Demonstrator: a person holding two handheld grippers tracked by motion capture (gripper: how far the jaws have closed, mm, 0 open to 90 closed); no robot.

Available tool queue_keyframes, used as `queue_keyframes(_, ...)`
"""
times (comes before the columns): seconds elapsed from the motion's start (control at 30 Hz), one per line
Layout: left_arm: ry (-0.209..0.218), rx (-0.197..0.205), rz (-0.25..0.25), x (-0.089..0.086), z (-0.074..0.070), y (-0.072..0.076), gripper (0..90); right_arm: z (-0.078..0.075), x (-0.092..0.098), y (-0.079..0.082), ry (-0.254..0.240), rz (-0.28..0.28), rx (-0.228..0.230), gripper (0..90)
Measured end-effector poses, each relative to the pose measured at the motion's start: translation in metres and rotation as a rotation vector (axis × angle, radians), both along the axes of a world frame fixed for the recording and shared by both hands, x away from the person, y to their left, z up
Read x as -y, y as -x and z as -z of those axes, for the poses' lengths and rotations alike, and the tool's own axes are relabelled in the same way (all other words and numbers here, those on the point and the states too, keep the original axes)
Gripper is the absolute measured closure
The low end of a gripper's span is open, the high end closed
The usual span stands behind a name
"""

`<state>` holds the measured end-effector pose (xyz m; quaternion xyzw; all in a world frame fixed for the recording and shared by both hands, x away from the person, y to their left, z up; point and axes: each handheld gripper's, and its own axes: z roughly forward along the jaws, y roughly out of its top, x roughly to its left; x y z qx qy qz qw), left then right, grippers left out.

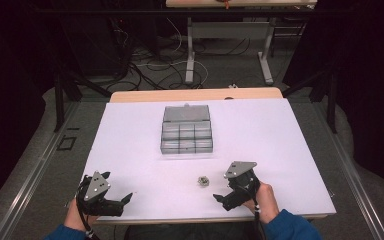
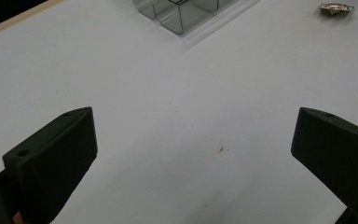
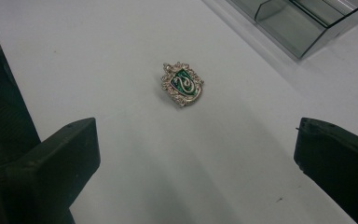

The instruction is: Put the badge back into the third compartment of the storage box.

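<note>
Both hand-held grippers gape empty; badge point(image 3: 182, 84) lies before clear organizer box point(image 1: 186, 136).

The badge point(image 3: 182, 84) has a silvery, scalloped edge around a green shield bearing a pale coiled snake. It lies on a plain white table cover point(image 1: 260, 140), edged at twelve o'clock by a strip of light wood. The compartment box point(image 1: 186, 136) at twelve o'clock from the badge is clear, smoky grey plastic. Both grippers, left gripper point(image 1: 126, 199) and right gripper point(image 1: 219, 198), are matt black with grey top plates.
</note>
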<state>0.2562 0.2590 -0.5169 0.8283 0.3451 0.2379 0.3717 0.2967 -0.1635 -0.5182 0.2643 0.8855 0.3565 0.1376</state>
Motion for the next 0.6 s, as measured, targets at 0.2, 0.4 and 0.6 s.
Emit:
queue_keyframes(0.2,0.001,-0.001,-0.002,0.000,0.000,0.000,0.4,0.003,-0.012,-0.002,0.009,-0.003,-0.005,0.0)
queue_keyframes(0.4,0.001,-0.001,-0.002,0.000,0.000,0.000,0.4,0.005,-0.022,-0.004,0.024,-0.023,-0.007,0.0)
queue_keyframes(0.6,0.003,-0.001,0.002,0.000,0.000,0.000,0.4,0.007,-0.028,-0.006,0.036,-0.017,-0.002,2.4)
